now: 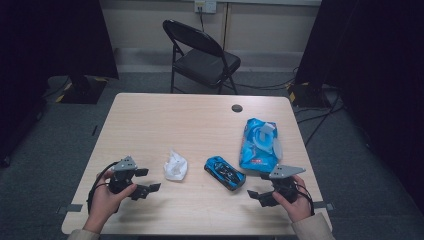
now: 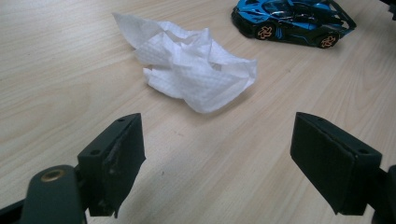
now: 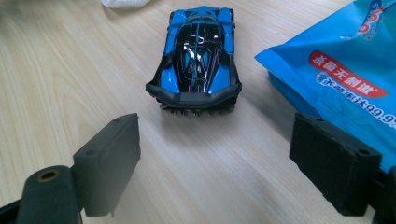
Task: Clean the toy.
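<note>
Blue toy car (image 3: 198, 51) before right claw (image 3: 217, 158)

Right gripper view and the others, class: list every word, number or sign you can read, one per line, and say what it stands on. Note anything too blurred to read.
"99.9", cut off by the frame edge: white print on the red band of the blue pack, after Chinese characters too blurred to read.
Red and white logo at the pack's top corner: too blurred and cropped.
Pack label in the high view: too small.
Toy car: no lettering; orange wheel patterns only.
Tissue: none.
</note>
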